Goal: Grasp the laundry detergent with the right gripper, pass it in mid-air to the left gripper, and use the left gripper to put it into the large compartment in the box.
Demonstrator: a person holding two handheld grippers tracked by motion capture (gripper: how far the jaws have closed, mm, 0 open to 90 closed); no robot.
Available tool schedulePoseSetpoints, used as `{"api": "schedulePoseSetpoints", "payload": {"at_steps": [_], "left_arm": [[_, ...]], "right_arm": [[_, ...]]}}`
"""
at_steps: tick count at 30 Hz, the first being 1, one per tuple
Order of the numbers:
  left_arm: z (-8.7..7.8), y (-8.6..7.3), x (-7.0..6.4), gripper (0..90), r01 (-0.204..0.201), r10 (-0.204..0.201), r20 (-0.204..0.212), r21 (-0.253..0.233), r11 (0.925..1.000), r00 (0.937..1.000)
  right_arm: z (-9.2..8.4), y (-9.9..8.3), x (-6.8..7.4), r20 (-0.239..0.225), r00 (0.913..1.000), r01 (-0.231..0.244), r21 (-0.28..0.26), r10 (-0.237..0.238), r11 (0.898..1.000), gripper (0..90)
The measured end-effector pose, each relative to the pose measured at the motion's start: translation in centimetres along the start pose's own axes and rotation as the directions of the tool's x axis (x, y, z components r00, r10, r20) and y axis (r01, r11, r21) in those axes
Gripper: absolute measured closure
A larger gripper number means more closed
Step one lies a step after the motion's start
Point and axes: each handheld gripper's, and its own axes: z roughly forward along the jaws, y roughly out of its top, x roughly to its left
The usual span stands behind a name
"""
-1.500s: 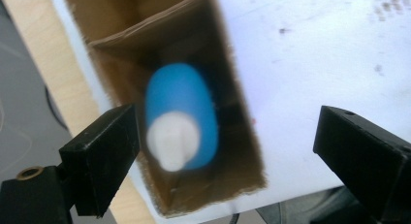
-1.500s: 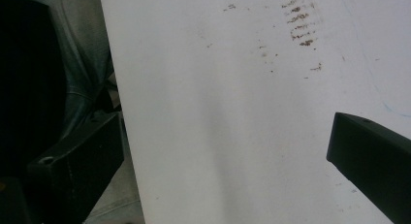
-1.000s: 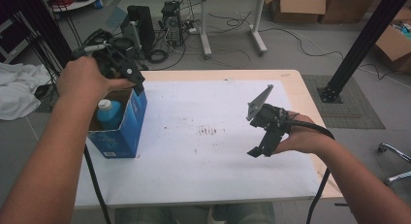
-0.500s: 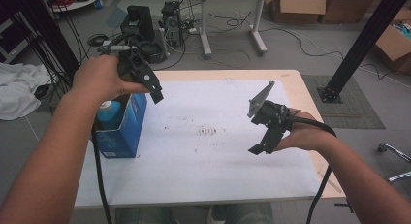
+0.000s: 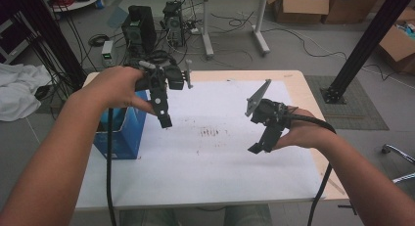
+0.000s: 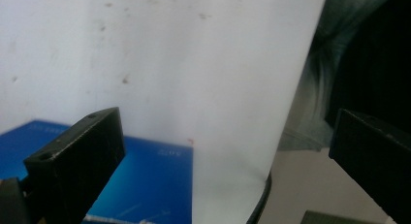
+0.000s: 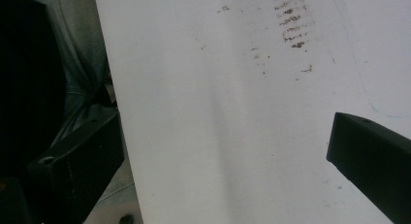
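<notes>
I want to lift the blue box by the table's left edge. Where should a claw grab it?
Probably at the top rim of the blue box, coming straight down from above. It stands upright with its top open, so a thin wall edge faces up, while the whole box looks too wide for the jaws. The left claw is nearest, with jaws open and nothing between them.

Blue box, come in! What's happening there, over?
Left gripper open, empty, beside blue cardboard box. Right gripper open, empty, over white table sheet. Nothing in the way.

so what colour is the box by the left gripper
Blue box, clearest in the high view.
</notes>
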Motion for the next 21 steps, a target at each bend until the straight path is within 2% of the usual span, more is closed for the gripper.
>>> {"api": "schedulePoseSetpoints", "payload": {"at_steps": [1,4,9,21], "left_arm": [[0.32,0.15,0.08,0.1,-0.021,0.021,0.008,-0.006,0.9998,0.9997],[0.65,0.23,0.17,0.1,-0.028,0.028,0.013,-0.003,0.9996,0.9995],[0.99,0.42,0.19,0.1,-0.062,0.062,0.031,-0.003,0.9981,0.9976],[0.98,0.5,-0.05,0.1,-0.07,0.071,0.022,-0.012,0.9974,0.9973]], "right_arm": [[0.09,0.07,-0.14,-0.002,1.0,0.0,0.008,0.0,1.0,0.0],[0.13,0.11,-0.44,-0.003,1.0,-0.002,0.009,0.002,1.0,0.1],[-0.11,0.13,-0.99,-0.001,1.0,-0.004,0.009,0.004,1.0,0.1],[0.02,0.21,-0.73,-0.004,1.0,0.002,0.02,-0.001,1.0,0.1]]}}
